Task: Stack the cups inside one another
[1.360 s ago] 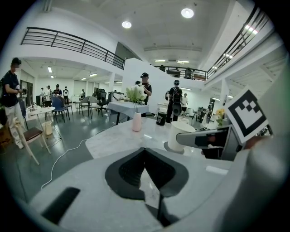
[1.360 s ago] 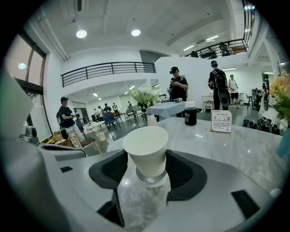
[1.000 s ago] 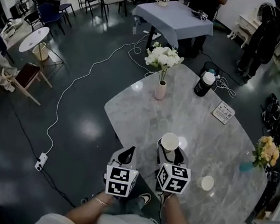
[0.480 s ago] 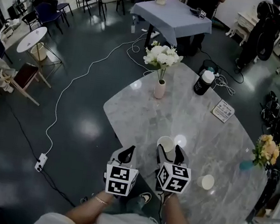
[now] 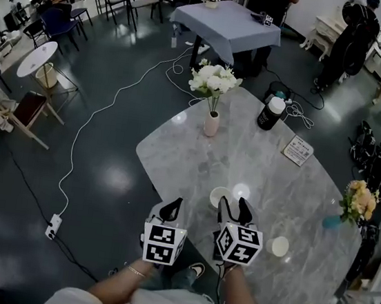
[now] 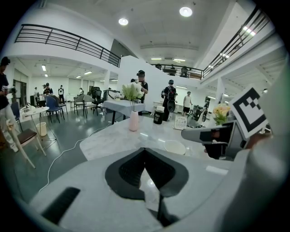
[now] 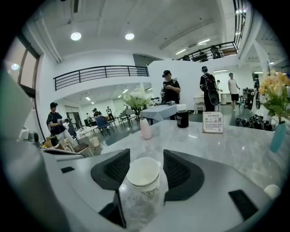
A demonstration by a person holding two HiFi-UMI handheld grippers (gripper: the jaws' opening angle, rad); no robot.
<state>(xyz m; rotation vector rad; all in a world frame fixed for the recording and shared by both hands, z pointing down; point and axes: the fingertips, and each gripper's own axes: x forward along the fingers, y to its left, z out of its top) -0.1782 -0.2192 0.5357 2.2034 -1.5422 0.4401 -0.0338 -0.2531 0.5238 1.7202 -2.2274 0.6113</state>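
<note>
A white paper cup (image 5: 220, 196) (image 7: 144, 174) stands upright on the grey marble table (image 5: 264, 171), between the fingers of my right gripper (image 5: 234, 206) (image 7: 142, 164). The jaws are closing, and a narrow gap still shows on each side of the cup. A second white cup (image 5: 279, 246) (image 7: 271, 190) stands to the right of that gripper, near the table's front edge. My left gripper (image 5: 170, 210) (image 6: 145, 152) hovers by the table's near edge, left of the first cup (image 6: 174, 146), its jaws shut with nothing in them.
On the far half of the table stand a pink vase of white flowers (image 5: 211, 121), a black bottle with a white lid (image 5: 271, 112) and a small placard (image 5: 297, 150). A teal vase of yellow flowers (image 5: 355, 204) sits at the right edge. People stand beyond the table.
The cup between my right gripper's fingers has come down from a raised position onto the table, a little to the left. The left gripper has stayed where it was.
</note>
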